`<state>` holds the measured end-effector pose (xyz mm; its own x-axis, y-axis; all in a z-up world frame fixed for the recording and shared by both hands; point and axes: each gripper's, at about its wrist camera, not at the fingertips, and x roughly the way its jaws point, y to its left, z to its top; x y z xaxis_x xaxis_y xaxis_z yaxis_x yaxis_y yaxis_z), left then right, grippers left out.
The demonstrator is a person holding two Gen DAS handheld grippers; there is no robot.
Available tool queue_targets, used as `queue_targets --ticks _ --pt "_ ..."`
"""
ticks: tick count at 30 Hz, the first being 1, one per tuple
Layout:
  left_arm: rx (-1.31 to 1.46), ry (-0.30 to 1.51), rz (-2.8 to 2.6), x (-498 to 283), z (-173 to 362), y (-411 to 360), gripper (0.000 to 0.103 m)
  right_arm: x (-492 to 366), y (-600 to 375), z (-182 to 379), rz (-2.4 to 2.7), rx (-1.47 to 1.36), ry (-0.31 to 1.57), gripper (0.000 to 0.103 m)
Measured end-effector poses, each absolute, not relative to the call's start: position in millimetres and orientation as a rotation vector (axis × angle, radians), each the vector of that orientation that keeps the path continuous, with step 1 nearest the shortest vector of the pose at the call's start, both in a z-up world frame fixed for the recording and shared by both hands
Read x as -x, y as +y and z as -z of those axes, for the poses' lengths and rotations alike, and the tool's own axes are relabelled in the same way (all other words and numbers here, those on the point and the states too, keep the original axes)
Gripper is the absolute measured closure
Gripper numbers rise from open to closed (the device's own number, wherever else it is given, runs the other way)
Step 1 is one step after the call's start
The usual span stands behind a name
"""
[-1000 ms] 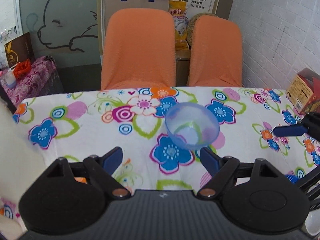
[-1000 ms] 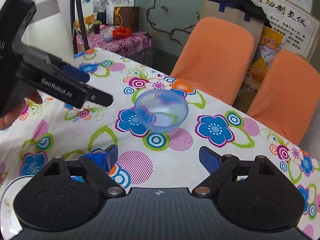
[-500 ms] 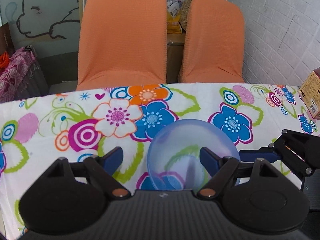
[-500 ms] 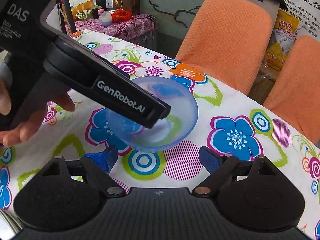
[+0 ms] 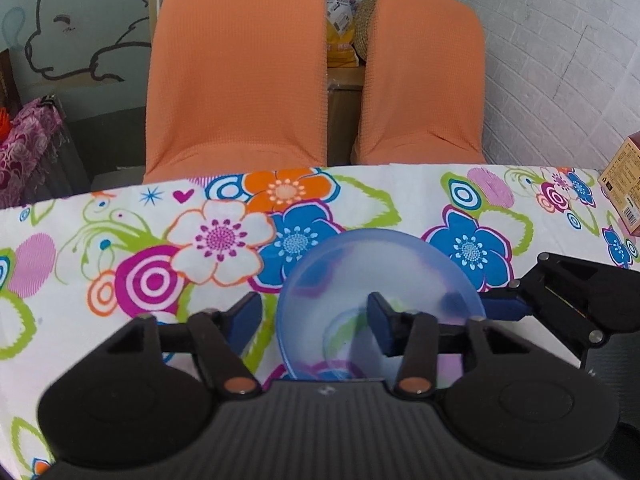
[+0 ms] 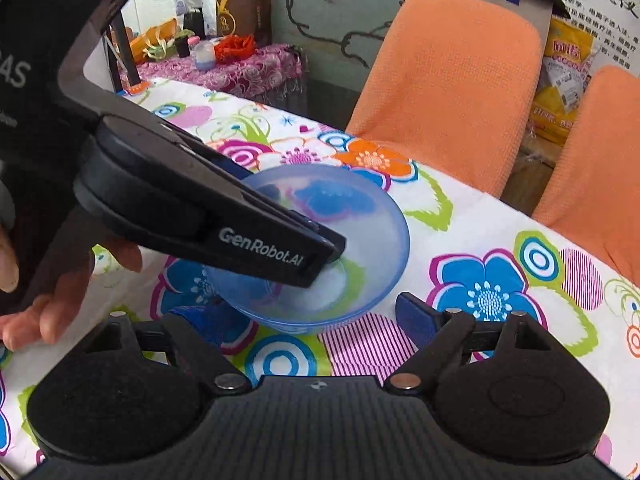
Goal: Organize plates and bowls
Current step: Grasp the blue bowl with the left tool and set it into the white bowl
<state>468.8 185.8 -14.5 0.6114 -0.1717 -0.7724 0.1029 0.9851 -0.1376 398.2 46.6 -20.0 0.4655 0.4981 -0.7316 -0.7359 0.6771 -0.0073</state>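
Floral tablecloth lies bare left of the blue bowl, giving open passage there. To the bowl's right, the right gripper blocks approach, with a cardboard box near the table's right edge. Beyond the far edge stand two orange chairs

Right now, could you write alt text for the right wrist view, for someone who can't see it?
A translucent blue bowl sits on a flowered tablecloth, with one finger of the left gripper dipping inside it. The right gripper is open just short of the bowl, and two orange-covered chairs stand behind the table.
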Motion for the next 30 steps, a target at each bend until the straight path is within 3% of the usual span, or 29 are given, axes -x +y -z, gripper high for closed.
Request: queue_targets --ticks 1,3,15,23,30 --pt "0.081 0.901 0.169 -468 14 186 0.072 -396 47 18 -0.776 0.348 0.743 0.032" --pt "0.097 0.904 0.195 -464 13 187 0.076 -393 50 11 -0.776 0.354 0.7 0.031" --pt "0.061 0.817 0.235 -400 -33 160 0.076 -342 20 -24 -0.764 0.416 0.602 0.031" --pt "0.038 0.799 0.399 -322 -70 73 0.076 -262 -72 -64 -0.683 0.392 0.601 0.031" --pt "-0.044 0.821 0.539 -264 -58 -19 0.076 -210 -140 -56 -0.563 0.354 0.668 0.031"
